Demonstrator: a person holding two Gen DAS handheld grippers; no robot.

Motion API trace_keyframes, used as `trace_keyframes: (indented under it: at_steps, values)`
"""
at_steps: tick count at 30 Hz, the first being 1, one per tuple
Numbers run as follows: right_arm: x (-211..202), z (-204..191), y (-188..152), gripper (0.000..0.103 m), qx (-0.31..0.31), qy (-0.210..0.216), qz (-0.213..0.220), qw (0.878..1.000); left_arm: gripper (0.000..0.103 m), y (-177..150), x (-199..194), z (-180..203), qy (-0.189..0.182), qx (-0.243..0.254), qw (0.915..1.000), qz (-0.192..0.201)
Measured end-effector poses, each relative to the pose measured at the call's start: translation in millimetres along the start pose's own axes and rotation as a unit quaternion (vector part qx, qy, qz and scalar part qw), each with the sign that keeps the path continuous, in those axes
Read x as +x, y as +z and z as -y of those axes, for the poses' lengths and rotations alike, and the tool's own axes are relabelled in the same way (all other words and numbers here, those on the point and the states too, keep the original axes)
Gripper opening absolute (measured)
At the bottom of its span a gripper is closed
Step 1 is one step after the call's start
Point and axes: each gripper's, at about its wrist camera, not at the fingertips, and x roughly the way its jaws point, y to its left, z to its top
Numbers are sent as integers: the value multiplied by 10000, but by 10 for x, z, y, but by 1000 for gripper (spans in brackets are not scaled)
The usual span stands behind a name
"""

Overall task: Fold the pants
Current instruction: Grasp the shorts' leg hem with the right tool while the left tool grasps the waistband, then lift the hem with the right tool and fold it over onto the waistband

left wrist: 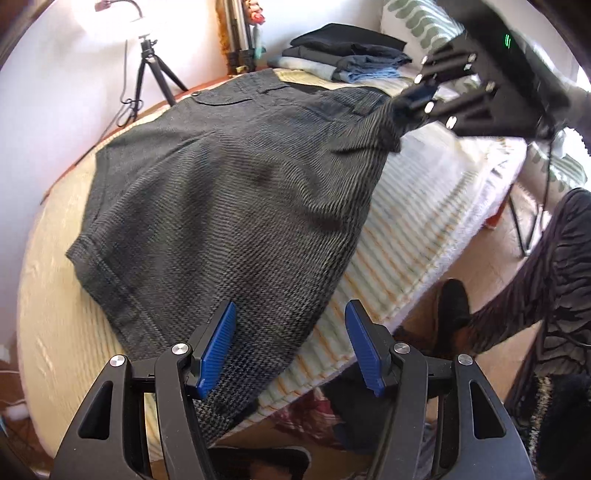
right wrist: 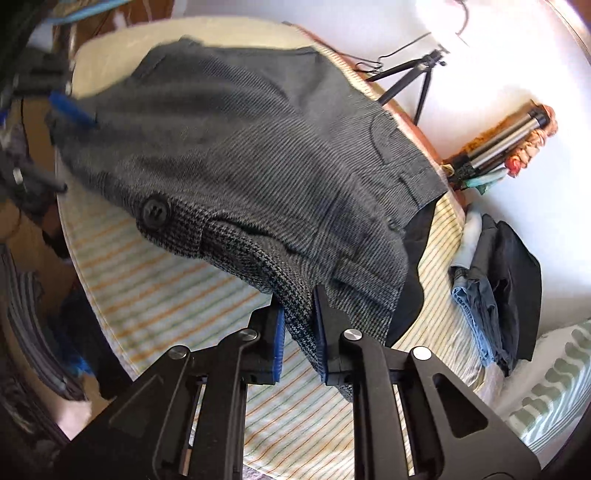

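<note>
The grey pants (left wrist: 229, 192) are lying spread across the striped bed (left wrist: 399, 236); the right gripper (right wrist: 299, 332) is pinching their waistband corner; the left gripper (left wrist: 290, 343) is gaping wide, gripping nothing.

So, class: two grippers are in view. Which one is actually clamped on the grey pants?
The right gripper: its blue pads pinch the grey pants at the waistband. The left gripper stands open, nothing between its pads.

Striped bed (left wrist: 399, 236) ahead of the tongs; white wall (left wrist: 66, 74), black tripod (left wrist: 151, 74) and lit lamp (left wrist: 122, 7) beyond; brown floor (left wrist: 480, 266) right.
</note>
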Motion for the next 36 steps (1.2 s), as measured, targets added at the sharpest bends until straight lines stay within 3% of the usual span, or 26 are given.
trace_keyframes:
  at_steps: [4,5,6,8,16,28,36]
  values:
    - [-140,75,76,14,224,-15,159,9996,59,-16,17,-71,104,-155,9998,26]
    - [-162,83,85,14,255,-34,187,9995,47,-25,12,-90,128,-161,9998,43]
    - [-190,76,92,14,264,-75,223,9994,27,-34,9,-105,141,-153,9998,35]
    - [-211,66,96,13,265,-100,265,9992,9,-30,-37,-160,145,-158,9997,132]
    - [-334,41,76,13,491,-231,461,9975,6,208,-441,-414,533,-164,9941,926]
    - [-635,418,431,13,680,-709,908,9910,5,883,-758,-718,1182,485,9802,1513]
    - [-565,833,908,13,643,-949,983,9885,5,1414,-708,-1202,1205,286,9792,1605]
